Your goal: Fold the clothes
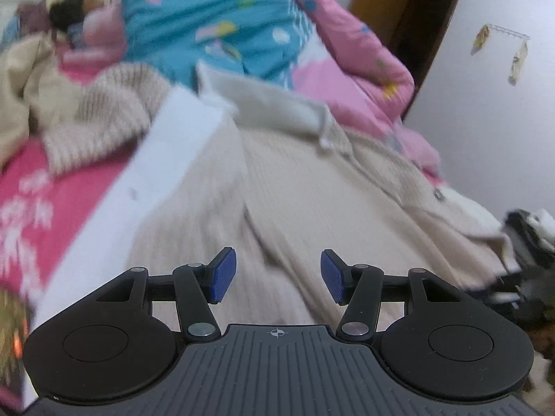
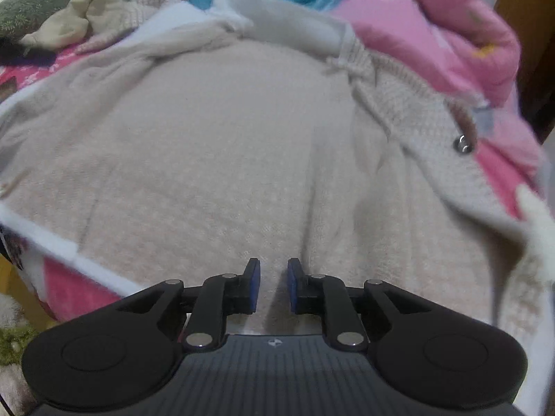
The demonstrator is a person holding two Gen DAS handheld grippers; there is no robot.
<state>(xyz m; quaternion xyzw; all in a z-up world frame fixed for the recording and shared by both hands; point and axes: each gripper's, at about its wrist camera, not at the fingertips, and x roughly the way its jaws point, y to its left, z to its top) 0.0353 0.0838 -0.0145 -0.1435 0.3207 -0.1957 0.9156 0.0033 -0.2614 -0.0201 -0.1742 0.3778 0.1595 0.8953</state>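
Beige knitted cardigan with a white fluffy lining (image 1: 312, 208) fills most of what I see from both of my cameras. It lies spread on a white flat board (image 1: 114, 208), and the board sits on a bright pink sheet with white flowers (image 1: 31, 201).

My left gripper (image 1: 278, 275) is above the cardigan with its blue pads (image 1: 223, 275) spread well apart. Nothing is between them. My right gripper (image 2: 274, 286) is also above the soft cloth. Its pads are only a little apart, with a thin gap, and I see no cloth pinched in that gap.

In the left view, the white board's long edge runs from the near left up toward the middle, and the cardigan's left edge lies along it. The white collar (image 1: 263, 100) is at the far end. The buttoned front edge runs down the right side, with a small silver snap (image 1: 438, 194) on it. Past that edge there is blurry dark and white stuff I cannot make out.

A second ribbed beige knit (image 1: 100, 118) lies bunched up on the far left, beside the board. A puffy blue and pink quilt (image 1: 215, 31) is piled behind the collar. The pink sheet on the left is the most open spot.
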